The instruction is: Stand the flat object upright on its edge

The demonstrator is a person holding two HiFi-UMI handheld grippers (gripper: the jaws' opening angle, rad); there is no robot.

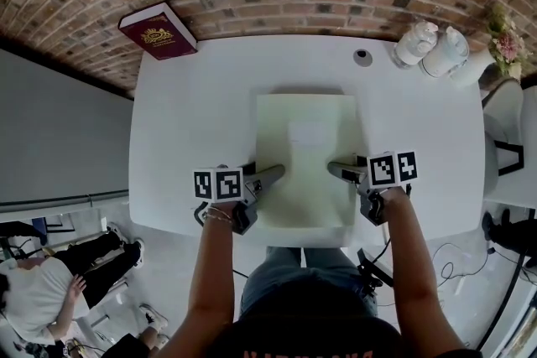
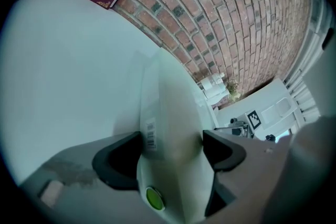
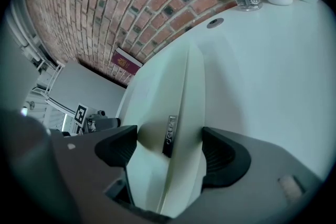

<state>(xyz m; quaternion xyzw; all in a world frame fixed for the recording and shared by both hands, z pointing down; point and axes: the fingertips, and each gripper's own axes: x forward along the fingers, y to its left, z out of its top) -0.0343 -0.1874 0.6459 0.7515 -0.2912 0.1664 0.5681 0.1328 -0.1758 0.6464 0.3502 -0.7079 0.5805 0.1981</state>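
Observation:
A flat pale green case (image 1: 306, 130) lies in the middle of the white table (image 1: 189, 130), with a thin shadow along its far edge. My left gripper (image 1: 275, 173) clamps its left edge near the front, and my right gripper (image 1: 336, 169) clamps its right edge opposite. In the left gripper view the case (image 2: 168, 97) runs edge-on between the two dark pads (image 2: 122, 160), and both pads touch it beside a barcode label and a green dot. In the right gripper view the case (image 3: 181, 81) fills the gap of my right gripper (image 3: 169, 147) the same way, with both pads against it.
A maroon book (image 1: 157, 31) leans at the table's far left corner against the brick wall. A clear bottle (image 1: 415, 42), a white jug (image 1: 445, 53) and flowers (image 1: 506, 33) stand at the far right. A small round grommet (image 1: 362, 57) sits behind the case. People are on the floor at lower left.

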